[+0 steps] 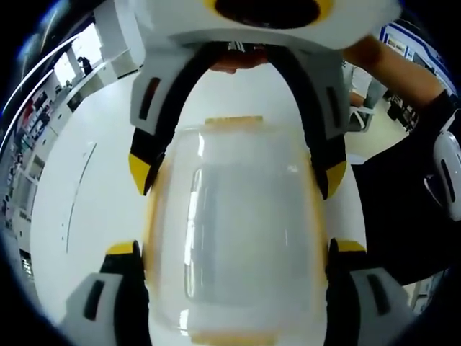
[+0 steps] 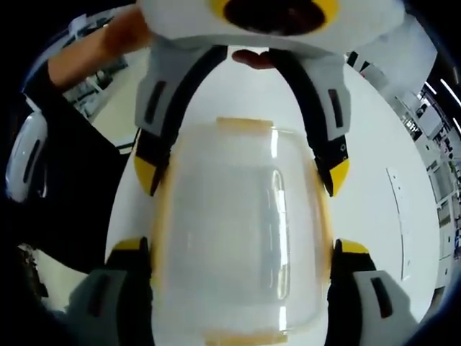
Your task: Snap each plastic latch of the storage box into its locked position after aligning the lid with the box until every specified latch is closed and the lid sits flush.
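Note:
A clear plastic storage box (image 1: 238, 238) with its lid on lies on a white table, blurred. Pale yellow latches run along its long sides (image 1: 153, 231) and its two ends (image 1: 234, 122). My left gripper (image 1: 236, 249) is open, its yellow-tipped jaws flanking the box's near part. From the top of the left gripper view, my right gripper faces me and straddles the far part. The right gripper view mirrors this: the box (image 2: 241, 238) lies between the open right gripper (image 2: 241, 246) and the left gripper's fingertips (image 2: 146, 173) opposite. I cannot tell whether the latches are snapped down.
The round white table (image 1: 94, 180) spreads around the box. A person in dark clothing (image 1: 403, 209) stands at its edge, a bare forearm (image 1: 374, 54) reaching over. Office desks and shelves (image 2: 432, 122) stand beyond the table.

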Demonstrator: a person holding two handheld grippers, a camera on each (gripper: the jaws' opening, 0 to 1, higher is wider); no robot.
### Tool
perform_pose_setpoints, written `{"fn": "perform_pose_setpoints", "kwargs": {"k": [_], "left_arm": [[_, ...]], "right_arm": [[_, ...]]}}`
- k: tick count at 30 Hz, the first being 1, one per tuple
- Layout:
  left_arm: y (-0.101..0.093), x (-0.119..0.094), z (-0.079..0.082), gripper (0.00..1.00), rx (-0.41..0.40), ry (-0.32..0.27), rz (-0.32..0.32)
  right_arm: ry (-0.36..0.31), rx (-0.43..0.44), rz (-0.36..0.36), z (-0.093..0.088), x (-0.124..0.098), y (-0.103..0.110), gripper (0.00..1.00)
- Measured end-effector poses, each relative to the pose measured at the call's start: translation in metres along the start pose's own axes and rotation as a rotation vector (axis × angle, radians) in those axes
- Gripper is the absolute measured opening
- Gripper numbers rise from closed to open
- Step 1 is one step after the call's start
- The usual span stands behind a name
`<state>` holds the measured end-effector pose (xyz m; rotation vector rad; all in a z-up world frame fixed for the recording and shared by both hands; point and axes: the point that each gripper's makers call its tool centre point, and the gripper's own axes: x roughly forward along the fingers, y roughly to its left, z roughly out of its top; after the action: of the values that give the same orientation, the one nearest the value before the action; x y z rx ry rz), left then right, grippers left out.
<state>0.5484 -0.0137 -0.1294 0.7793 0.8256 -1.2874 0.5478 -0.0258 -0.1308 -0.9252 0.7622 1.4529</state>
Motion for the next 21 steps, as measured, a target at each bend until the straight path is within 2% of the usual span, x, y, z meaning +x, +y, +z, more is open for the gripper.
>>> {"fn": "perform_pose_setpoints", "kwargs": {"k": [7, 13, 21], "left_arm": [[0.002, -0.0013, 0.0017, 1.0, 0.0, -0.036, -0.004], [0.005, -0.0011, 0.0021, 1.0, 0.0, 0.0, -0.004], [0.0079, -0.0028, 0.004, 1.0, -0.006, -0.029, -0.011]], "right_arm": [[-0.052, 0.002, -0.016, 0.0032, -0.0035, -0.0025, 1.0], [-0.016, 0.002, -0.019, 0.0023, -0.004, -0.0025, 1.0], [-0.059, 0.008, -0.015, 0.0014, -0.0058, -0.0023, 1.0]]}}
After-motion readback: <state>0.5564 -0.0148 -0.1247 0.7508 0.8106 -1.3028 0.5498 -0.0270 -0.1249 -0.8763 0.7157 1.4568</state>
